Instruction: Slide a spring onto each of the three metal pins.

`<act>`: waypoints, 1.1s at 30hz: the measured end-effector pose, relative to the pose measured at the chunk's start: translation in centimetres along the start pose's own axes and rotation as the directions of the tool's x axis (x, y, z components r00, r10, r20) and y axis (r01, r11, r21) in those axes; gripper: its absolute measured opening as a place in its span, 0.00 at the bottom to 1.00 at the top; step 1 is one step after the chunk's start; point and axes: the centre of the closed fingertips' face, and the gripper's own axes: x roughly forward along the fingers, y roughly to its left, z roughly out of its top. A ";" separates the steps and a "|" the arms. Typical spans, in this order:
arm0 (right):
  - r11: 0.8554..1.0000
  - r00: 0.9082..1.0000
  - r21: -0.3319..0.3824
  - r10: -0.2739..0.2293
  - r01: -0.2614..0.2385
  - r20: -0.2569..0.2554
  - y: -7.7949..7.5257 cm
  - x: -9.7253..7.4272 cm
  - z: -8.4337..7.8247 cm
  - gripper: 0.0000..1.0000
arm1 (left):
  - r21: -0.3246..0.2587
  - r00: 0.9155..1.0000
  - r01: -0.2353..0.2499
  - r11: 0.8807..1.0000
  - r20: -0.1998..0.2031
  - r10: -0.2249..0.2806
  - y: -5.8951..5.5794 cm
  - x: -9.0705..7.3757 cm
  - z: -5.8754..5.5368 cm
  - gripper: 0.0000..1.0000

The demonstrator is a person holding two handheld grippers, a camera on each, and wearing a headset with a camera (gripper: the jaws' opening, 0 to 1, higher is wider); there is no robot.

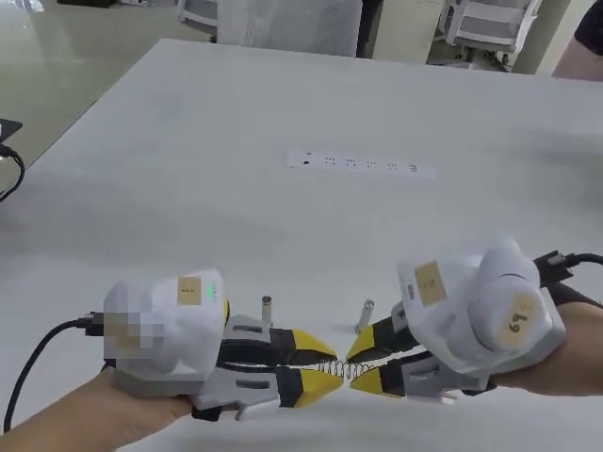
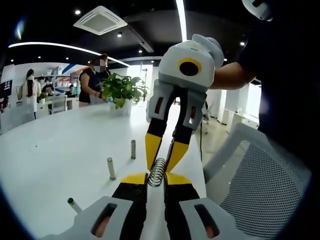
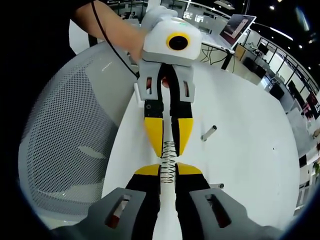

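Silvery and thin, the spring point(image 1: 344, 365) hangs just above the table point(image 1: 283, 113), held at both ends. The left gripper point(image 1: 332, 365) pinches one end with its jaws closed on it. The right gripper point(image 1: 356, 367) pinches the other end the same way. The two grippers point nose to nose, almost touching, near the person's edge of the table.

The pins point(image 2: 110, 167) stand close by, a little farther onto the table. The left gripper view shows three. The far pin point(image 2: 133, 149) looks ribbed, as if a spring already sits on it, but it is too small to be sure. The middle one looks smooth and bare. The near pin point(image 2: 72, 203) looks tilted and bare too.

So the job seems about one third done at most. The held spring is not on a pin yet. Most likely one gripper must let go, so the other can lower the spring over a bare pin. After that, one more pin would be left.
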 end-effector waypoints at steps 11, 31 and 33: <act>0.999 1.000 -0.021 0.023 -0.023 0.004 0.6 0.1 -0.1 0.08 | -0.005 1.000 0.028 1.000 -0.009 -0.028 -0.6 0.0 -0.1 0.02; 1.000 0.998 0.029 -0.003 0.001 0.067 0.1 -0.6 -0.4 0.14 | -0.020 0.999 0.040 0.999 0.000 -0.040 -1.0 -0.1 0.3 0.01; 0.999 0.997 0.049 0.007 -0.011 0.082 0.2 -0.7 -0.6 0.16 | -0.020 0.999 0.041 0.999 0.000 -0.041 -1.0 -0.1 0.2 0.01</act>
